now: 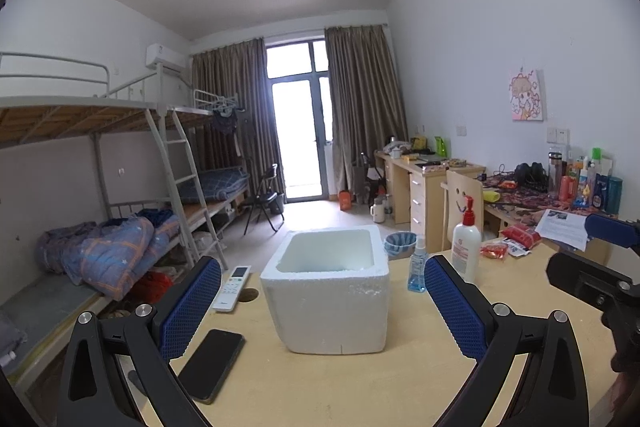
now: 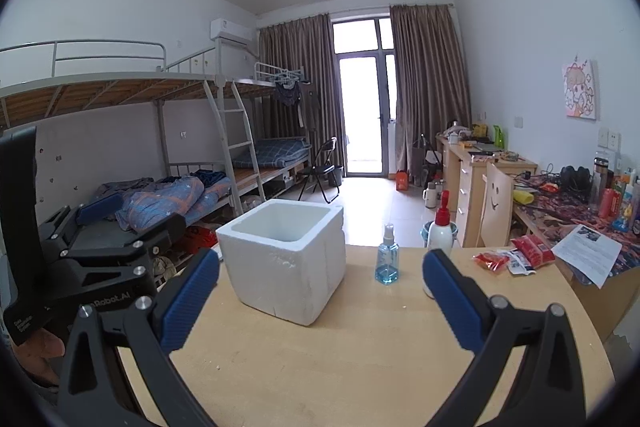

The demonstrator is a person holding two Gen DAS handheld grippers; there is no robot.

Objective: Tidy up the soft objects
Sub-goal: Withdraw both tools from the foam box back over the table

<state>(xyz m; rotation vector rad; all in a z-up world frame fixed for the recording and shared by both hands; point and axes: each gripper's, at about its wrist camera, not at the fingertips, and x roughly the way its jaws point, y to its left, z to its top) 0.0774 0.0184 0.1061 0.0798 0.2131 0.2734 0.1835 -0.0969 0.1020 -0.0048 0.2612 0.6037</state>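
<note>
A white foam box [image 1: 328, 291] stands open and empty-looking on the wooden table [image 1: 360, 387]; it also shows in the right wrist view [image 2: 284, 259]. Soft red snack packets [image 1: 516, 241] lie at the table's far right, also seen in the right wrist view [image 2: 514, 255]. My left gripper [image 1: 322, 307] is open and empty, its blue pads either side of the box, short of it. My right gripper [image 2: 320, 299] is open and empty, the box just ahead to its left. The left gripper shows at the right wrist view's left edge [image 2: 100, 231].
A small blue spray bottle [image 1: 417, 269] and a white pump bottle [image 1: 466, 249] stand right of the box. A black phone [image 1: 212, 365] and a white remote [image 1: 232, 287] lie to its left. A paper sheet [image 2: 590, 255] lies on the cluttered desk beyond.
</note>
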